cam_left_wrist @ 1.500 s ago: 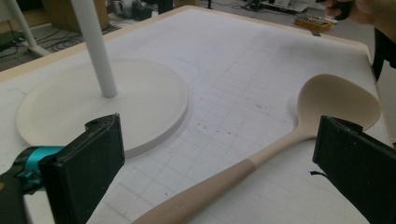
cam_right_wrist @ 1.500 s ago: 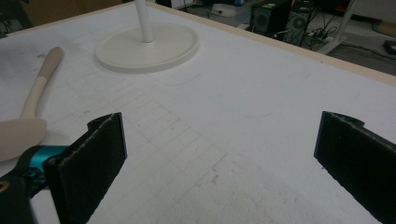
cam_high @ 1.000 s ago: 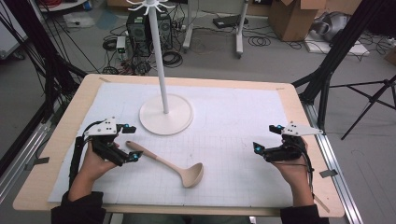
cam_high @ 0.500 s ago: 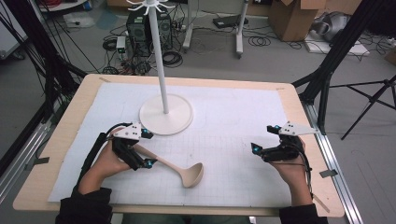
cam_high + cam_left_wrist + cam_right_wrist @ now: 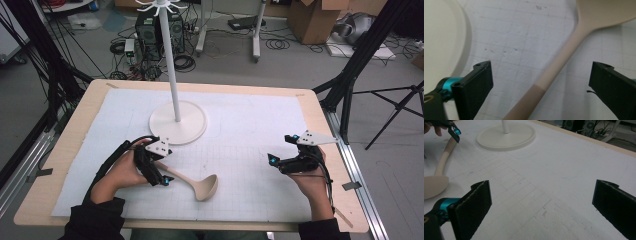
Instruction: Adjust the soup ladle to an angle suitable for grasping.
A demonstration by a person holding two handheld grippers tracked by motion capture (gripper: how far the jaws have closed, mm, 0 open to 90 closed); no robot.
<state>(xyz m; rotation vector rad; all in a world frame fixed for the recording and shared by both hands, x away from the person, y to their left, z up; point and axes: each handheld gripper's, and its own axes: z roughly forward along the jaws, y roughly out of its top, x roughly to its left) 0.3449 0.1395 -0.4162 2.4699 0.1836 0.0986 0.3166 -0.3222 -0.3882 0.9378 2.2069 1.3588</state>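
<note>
Your left tool (image 5: 162, 172) sits over the handle of the beige ladle (image 5: 197, 184), which lies flat on the white gridded mat (image 5: 250, 125) near the front edge of the surface (image 5: 80, 125). Its jaws stand apart on either side of the handle, having just been closing a little, and the pads do not touch it. The ladle's handle is darker toward the end nearest you; its bowl points right. The round base of the white stand (image 5: 177, 122) lies just behind your left hand (image 5: 122, 172). Your right tool (image 5: 280, 161) hangs released over bare mat, well apart from the ladle. No readable writing shows.
</note>
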